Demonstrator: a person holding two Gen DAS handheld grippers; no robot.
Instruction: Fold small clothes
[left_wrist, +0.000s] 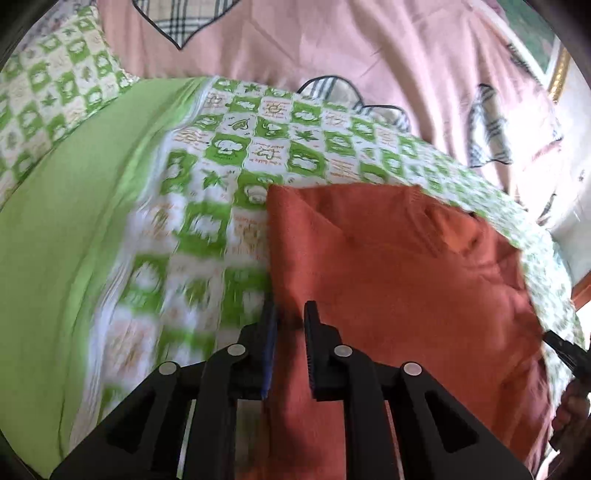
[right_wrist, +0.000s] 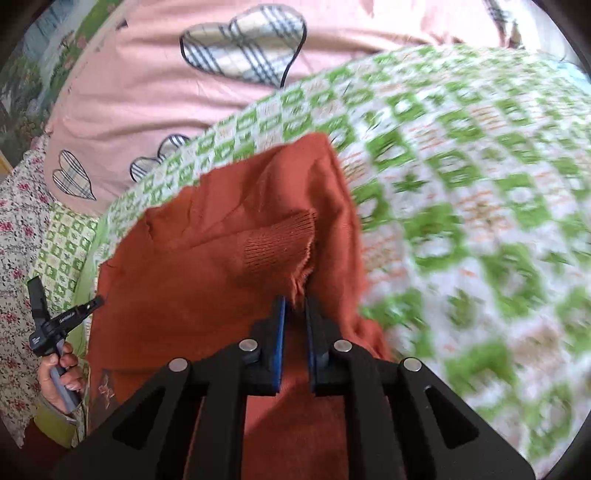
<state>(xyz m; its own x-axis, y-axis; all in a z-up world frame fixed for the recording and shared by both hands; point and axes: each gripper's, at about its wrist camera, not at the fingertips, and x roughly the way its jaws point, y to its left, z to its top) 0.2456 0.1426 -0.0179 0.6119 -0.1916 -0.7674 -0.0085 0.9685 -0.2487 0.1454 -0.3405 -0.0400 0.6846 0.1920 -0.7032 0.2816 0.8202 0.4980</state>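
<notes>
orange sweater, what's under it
The orange sweater lies on a green-and-white checked quilt, which shows around its left, right and far edges. The left gripper and right gripper each pinch its near edge. Whatever lies beneath its middle is covered.

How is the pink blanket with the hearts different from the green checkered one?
The pink blanket is plain pink with a few big plaid hearts; the green checkered blanket is covered all over in small green and white squares with little pictures. The pink blanket lies farther back; the green checkered blanket is nearer, with the orange sweater on it. Both are soft bed covers.
</notes>
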